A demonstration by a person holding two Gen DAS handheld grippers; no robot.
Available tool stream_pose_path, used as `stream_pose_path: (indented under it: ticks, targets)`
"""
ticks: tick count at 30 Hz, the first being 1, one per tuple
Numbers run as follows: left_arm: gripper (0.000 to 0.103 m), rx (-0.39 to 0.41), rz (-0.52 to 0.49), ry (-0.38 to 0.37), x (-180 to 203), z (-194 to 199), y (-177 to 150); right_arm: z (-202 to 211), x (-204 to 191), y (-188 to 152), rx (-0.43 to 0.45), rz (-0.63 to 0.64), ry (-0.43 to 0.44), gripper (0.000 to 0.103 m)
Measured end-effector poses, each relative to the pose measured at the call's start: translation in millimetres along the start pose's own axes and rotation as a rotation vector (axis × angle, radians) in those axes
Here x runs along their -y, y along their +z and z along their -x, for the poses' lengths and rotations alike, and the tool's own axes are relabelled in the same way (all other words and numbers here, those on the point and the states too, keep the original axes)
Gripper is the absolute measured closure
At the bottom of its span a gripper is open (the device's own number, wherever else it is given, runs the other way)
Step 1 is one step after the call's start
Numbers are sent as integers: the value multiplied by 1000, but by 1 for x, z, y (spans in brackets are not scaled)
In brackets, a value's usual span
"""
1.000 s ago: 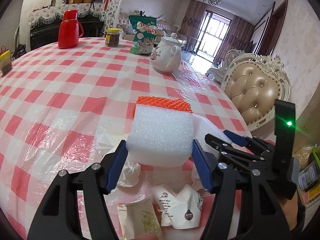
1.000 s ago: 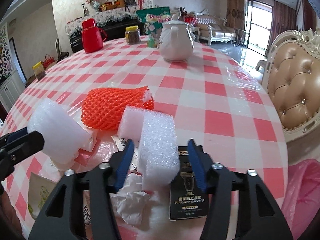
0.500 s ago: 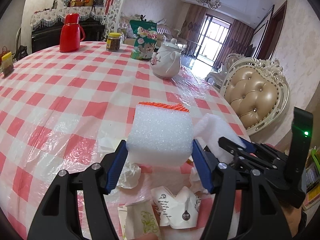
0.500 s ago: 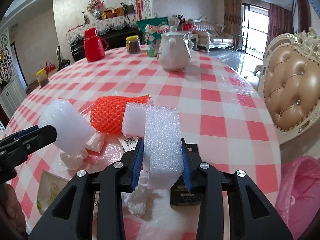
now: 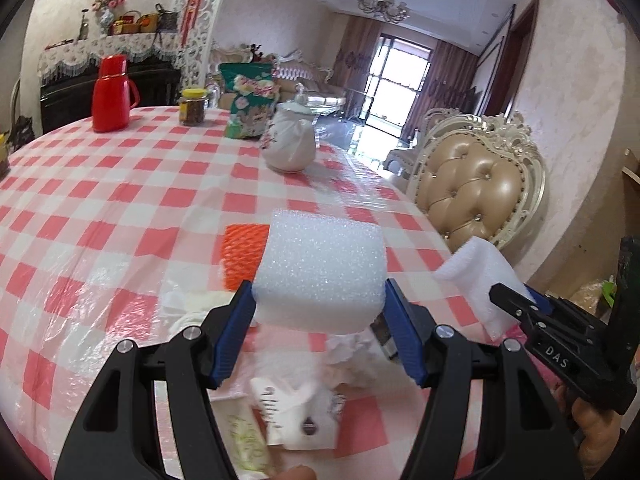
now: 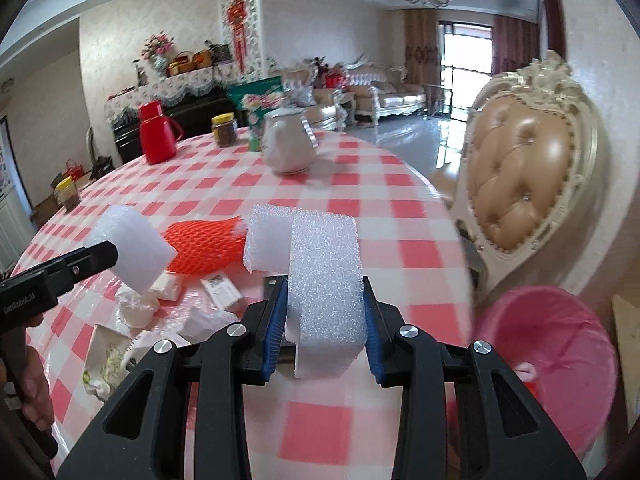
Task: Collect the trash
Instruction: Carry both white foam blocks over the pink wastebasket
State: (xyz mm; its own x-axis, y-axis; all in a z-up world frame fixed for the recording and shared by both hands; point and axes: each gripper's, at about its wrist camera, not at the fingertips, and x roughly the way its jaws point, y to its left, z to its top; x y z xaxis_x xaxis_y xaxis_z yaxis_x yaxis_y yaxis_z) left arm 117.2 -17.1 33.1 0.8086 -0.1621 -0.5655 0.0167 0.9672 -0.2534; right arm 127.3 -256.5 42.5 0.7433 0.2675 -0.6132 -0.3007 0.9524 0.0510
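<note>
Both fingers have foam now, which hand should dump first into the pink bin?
Right, probably. The right gripper holds its foam strip with the pink bin close beside it in the right wrist view. The left gripper with its foam block shows no bin in its own view.

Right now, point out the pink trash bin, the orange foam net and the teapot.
pink trash bin (image 6: pixel 560 344): right wrist view, inner wall.
orange foam net (image 6: pixel 200 242): right wrist view, middle.
teapot (image 5: pixel 290 144): left wrist view, belly.

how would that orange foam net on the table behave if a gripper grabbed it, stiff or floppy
Probably floppy: the orange foam net is an open mesh sleeve lying slack and flattened on the tablecloth, so it would likely squash between the jaws. It looks very light for its size. Its mesh may snag on neighbouring scraps, such as the white foam block touching its end.
</note>
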Motion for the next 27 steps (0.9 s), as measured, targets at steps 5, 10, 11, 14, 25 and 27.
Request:
stream_pose_path:
  ticks: [5,10,11,14,25,27]
  targets:
    - [40,5,-40,-44,27,0,3,22,35,-7,20,-38,-61,69]
    - [40,-5,-82,-89,57,-5,3,39,73,-18,29,-79,-129,69]
    - [40,-8,-89,-98,63,-6,3,43,82,-20,32,-91,-144,69]
    - [40,-11,-117,-127,84,-9,3,53,105,-26,42,-118,-188,68]
    - [40,-34,-208,-238,159,-30,6,71,178,-52,51,-199,-318,68]
    - [40,-40,-224,-261,173,-36,5,73,188,-58,50,-216,-332,68]
